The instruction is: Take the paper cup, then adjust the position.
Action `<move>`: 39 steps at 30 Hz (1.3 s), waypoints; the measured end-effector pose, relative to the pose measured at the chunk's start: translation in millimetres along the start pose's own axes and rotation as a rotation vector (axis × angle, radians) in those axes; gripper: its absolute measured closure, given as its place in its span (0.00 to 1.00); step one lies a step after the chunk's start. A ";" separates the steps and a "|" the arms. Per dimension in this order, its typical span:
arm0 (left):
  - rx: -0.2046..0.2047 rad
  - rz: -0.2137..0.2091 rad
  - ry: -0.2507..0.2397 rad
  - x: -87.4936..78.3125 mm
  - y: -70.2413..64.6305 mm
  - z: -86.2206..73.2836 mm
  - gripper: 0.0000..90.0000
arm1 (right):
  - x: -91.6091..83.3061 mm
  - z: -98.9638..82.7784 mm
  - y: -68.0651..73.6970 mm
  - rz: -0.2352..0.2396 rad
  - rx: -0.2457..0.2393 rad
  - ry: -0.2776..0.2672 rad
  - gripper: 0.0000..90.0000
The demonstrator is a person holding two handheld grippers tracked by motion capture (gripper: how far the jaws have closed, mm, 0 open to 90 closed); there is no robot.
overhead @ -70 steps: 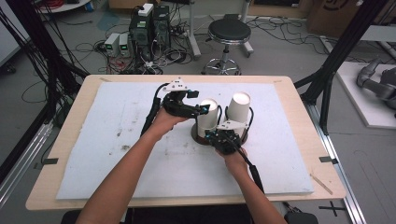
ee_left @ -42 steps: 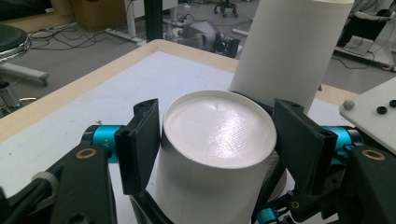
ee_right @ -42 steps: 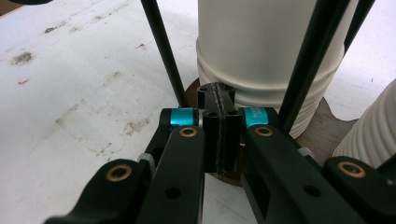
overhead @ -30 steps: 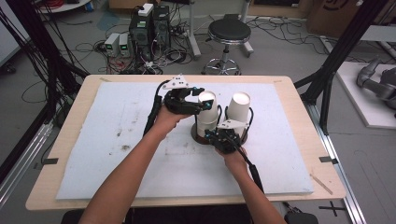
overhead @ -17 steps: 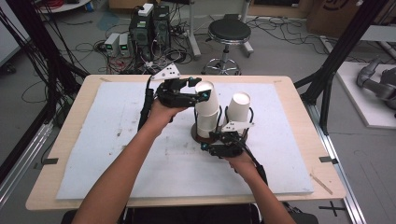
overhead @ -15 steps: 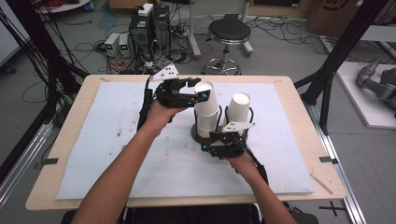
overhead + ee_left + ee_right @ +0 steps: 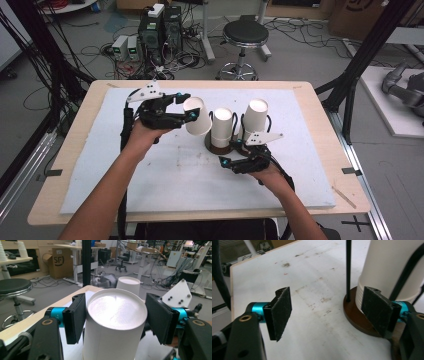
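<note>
White foam sheet (image 7: pixel 150 185) covered wooden surface (image 7: pixel 80 150). Right gripper (image 7: pixel 239 159) nearest, fingers (image 7: pixel 280 312) spread, just been opening, nothing between them, beside brown holder base (image 7: pixel 354 312). Cup stack (image 7: pixel 222 127) stood upright in holder. Left gripper (image 7: pixel 186 106) farther left, fingers (image 7: pixel 75 317) pinching white paper cup (image 7: pixel 197 116), lifted, tilted, clear of stack. Another cup stack (image 7: pixel 256 117) stood to the right.

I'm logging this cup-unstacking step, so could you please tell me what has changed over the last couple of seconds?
The left gripper has lifted the top paper cup off the middle stack and carried it left, tilted. The right gripper, which steadied the rack's brown base, has just been opening its jaws, nothing between them. The right cup stack stayed put.
</note>
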State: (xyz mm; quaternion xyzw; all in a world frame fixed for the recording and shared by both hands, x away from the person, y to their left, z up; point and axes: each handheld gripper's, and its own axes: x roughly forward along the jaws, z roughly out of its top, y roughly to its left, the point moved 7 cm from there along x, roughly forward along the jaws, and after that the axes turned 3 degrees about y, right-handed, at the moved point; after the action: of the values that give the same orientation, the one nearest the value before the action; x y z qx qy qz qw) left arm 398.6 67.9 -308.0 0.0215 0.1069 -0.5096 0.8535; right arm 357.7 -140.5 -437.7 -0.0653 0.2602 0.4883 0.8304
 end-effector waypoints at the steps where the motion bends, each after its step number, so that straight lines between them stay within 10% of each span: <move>1: -0.002 0.001 0.000 -3.3 0.2 -2.6 0.39 | -1.6 0.2 -1.9 -0.024 -0.008 -0.015 0.24; 11: -0.027 0.027 -0.005 -22.0 -8.3 -31.0 0.39 | -9.0 -6.4 -2.5 -0.122 -0.068 -0.031 0.24; 39: -0.006 -0.027 0.062 -5.4 -51.9 -65.4 0.39 | -7.9 4.7 29.3 0.058 -0.080 -0.106 0.22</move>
State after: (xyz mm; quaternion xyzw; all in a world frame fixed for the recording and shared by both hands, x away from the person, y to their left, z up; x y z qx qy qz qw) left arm 340.2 57.2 -367.0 0.0332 0.1349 -0.5199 0.8428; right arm 331.5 -129.9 -425.5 -0.0648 0.1980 0.5247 0.8254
